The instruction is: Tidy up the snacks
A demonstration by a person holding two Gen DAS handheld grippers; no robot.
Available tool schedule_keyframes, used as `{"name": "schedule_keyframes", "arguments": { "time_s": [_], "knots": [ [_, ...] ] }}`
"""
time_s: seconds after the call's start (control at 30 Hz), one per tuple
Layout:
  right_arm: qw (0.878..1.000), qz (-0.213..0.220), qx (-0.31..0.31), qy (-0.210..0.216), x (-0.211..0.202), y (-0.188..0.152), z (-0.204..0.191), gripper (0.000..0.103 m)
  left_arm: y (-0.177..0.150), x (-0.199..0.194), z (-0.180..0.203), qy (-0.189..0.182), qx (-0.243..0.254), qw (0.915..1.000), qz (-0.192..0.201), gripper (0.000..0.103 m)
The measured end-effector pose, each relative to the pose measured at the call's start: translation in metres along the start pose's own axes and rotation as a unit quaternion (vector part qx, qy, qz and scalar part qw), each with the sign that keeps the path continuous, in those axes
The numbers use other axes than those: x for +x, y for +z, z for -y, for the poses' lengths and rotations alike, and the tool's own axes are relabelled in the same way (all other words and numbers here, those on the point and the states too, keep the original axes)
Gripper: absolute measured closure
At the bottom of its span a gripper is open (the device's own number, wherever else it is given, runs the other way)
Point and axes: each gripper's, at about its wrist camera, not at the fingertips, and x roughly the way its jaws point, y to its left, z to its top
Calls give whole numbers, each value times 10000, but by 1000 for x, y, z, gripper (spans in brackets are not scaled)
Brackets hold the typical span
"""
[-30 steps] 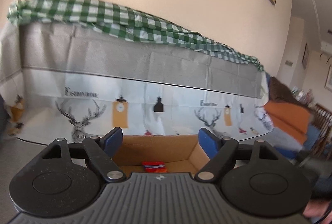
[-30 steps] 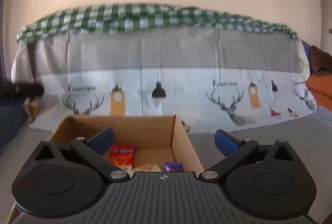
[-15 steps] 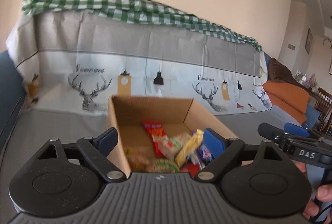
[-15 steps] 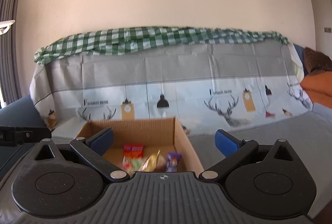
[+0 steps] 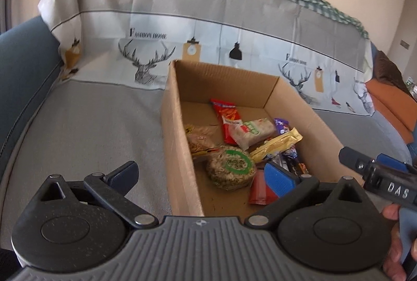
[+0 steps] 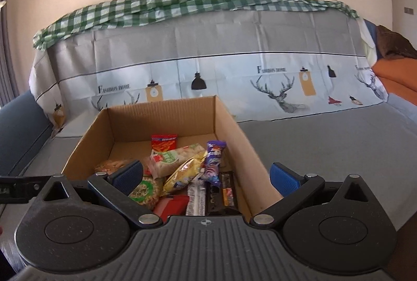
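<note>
An open cardboard box [image 5: 179,150] [image 6: 242,140] stands on a grey-covered sofa seat and holds several snack packs. Among them are a red chips bag [image 5: 228,117] [image 6: 164,142], a round seeded cracker pack [image 5: 230,167], a gold wrapper [image 5: 277,147] [image 6: 186,173] and a purple bar [image 6: 213,161]. My left gripper [image 5: 200,175] is open and empty, straddling the box's left wall. My right gripper [image 6: 207,174] is open and empty over the box's near right side. The right gripper's body shows in the left wrist view [image 5: 378,176].
The sofa back carries a grey deer-print cover [image 6: 281,88] and a green checked cloth [image 6: 161,7]. A blue armrest [image 5: 23,67] is at the left, orange cushions [image 6: 396,77] at the right. Grey seat [image 5: 86,124] lies on both sides of the box.
Both grippers have tilted down and drawn back, so the box and its snacks show more fully. Both stay open and empty.
</note>
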Motion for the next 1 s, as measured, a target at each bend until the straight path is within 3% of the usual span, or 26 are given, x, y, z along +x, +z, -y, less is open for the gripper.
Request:
{"name": "schedule_keyframes", "arguments": {
  "time_s": [0.43,1.0],
  "knots": [
    [9993,49,-347,95,4,-1,-17,1,1,13,4,114,-38,9995,-276,0],
    [9989,73,-453,115,2,-2,-21,1,-1,16,10,133,82,9994,-305,0]
  ]
}}
